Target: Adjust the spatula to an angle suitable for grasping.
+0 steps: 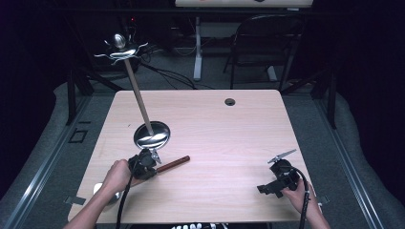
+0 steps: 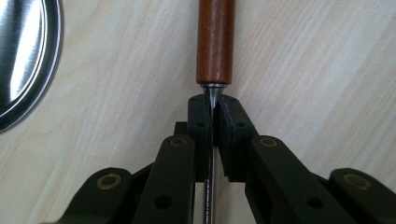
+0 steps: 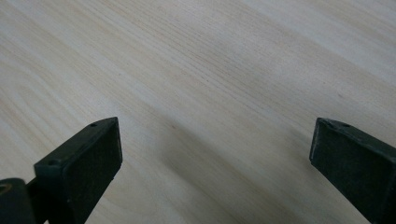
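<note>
Left tongs [image 2: 212, 112]: clenched on the thin steel shank of a utensil with a reddish-brown turned wooden handle [image 2: 214, 42]. In the left gripper view the pads pinch the metal just below the handle's ferrule, and the handle runs on toward twelve o'clock.

From the high view, the utensil [image 1: 173, 163] lies flat on the pale wood-grain worktop [image 1: 229, 138] at about eight o'clock from its centre, handle pointing to three o'clock. Just beside it, at eleven o'clock, stands a tall stand with a round polished steel base [image 1: 152, 135], a slanting wooden post and hooked metal arms on top.

Right tongs [image 3: 212, 158]: released, jaws wide apart over bare wood, parked near the five o'clock corner.

Judgement: I have the grasp made. The lift and the placing, probably on the stand, are not yet done.
</note>
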